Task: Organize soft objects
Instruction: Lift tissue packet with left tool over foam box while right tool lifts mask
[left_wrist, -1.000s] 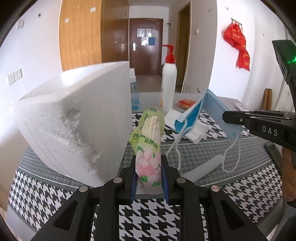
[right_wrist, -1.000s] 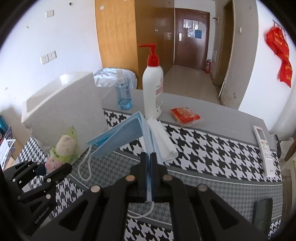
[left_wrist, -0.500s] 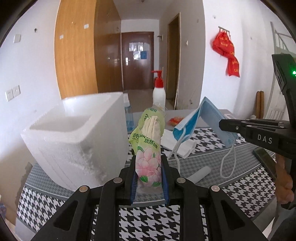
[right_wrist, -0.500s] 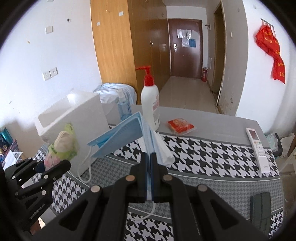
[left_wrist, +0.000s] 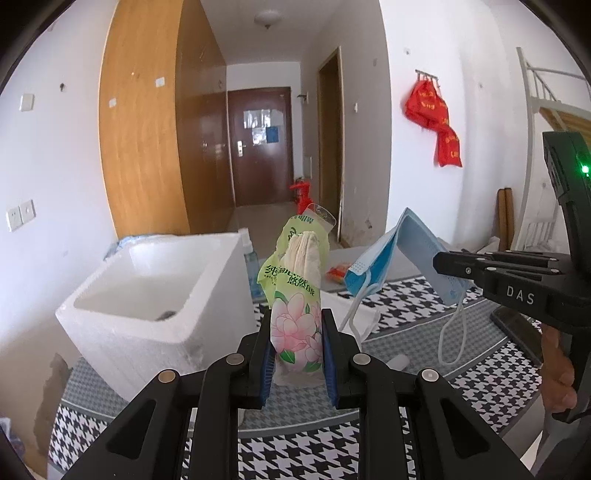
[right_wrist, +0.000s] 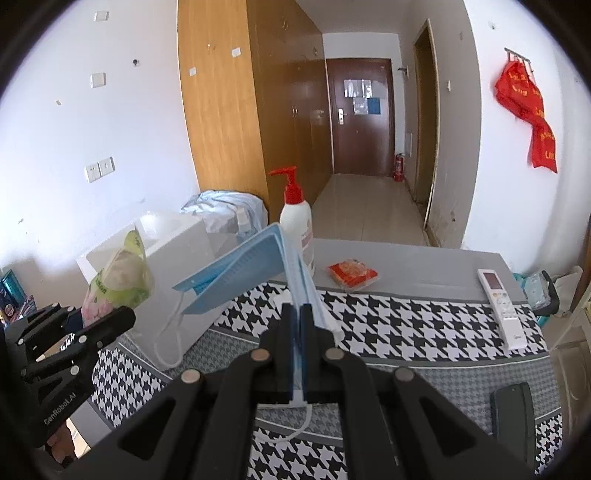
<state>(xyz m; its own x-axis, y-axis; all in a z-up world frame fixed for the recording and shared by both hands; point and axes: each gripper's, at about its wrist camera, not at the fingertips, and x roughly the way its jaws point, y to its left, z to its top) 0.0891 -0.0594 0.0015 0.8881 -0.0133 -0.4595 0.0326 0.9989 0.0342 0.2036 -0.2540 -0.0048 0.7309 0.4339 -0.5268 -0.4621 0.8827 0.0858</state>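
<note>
green floral plastic tissue pack sits pinched in the left gripper; the right gripper clamps a blue pleated face mask. white foam box lies ahead-left of both, so dangling ear loops could snag its rim.

Tissue pack upright — mask folded

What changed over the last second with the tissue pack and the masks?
Both tools rose: the left tool lifted the tissue pack above the foam box rim, so the box's inside now shows, and the right tool raised the blue face masks. Both grips stayed shut; nothing was released. The pump bottle stayed put.
</note>
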